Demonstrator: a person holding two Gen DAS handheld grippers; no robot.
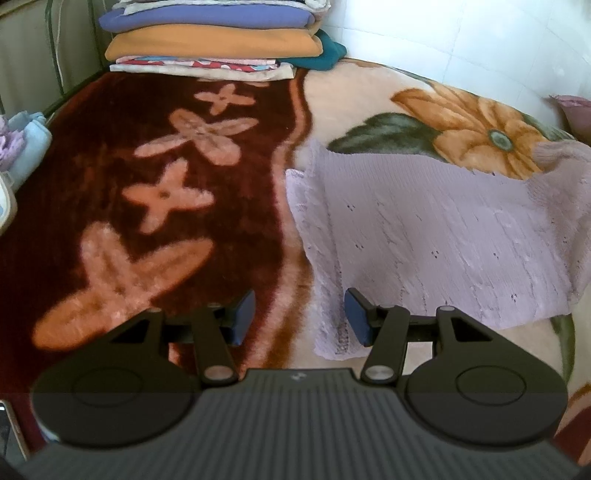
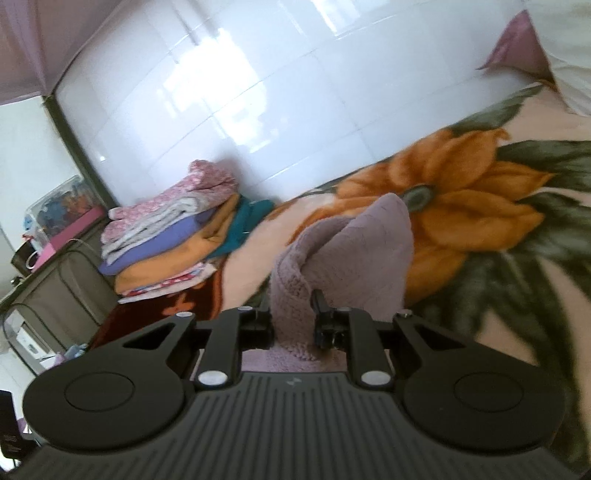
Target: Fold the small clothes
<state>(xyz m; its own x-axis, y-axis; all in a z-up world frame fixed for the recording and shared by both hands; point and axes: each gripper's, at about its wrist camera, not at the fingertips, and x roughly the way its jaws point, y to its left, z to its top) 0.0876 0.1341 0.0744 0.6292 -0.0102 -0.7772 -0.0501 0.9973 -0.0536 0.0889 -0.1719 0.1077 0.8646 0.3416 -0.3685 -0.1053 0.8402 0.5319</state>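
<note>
Lilac knit garment (image 1: 443,236) flat across blanket (image 1: 147,184), corner pinched in right gripper (image 2: 293,317); left gripper (image 1: 300,319) half-open, empty.

Sweater (image 1: 443,240) on blanket (image 1: 166,184), stack (image 1: 210,40) behind.

Looked down over the left gripper (image 1: 300,319), jaws apart with nothing between them, blue pads (image 1: 359,320) hovering at the near left corner of a lilac knitted garment (image 1: 436,236). Lay spread flat across a plush floral blanket (image 1: 155,192), dark red with pink flowers on the left, cream with an orange bloom on the right. Beyond, a stack of folded clothes (image 1: 210,40) against the white tiled wall (image 1: 443,33).
</note>
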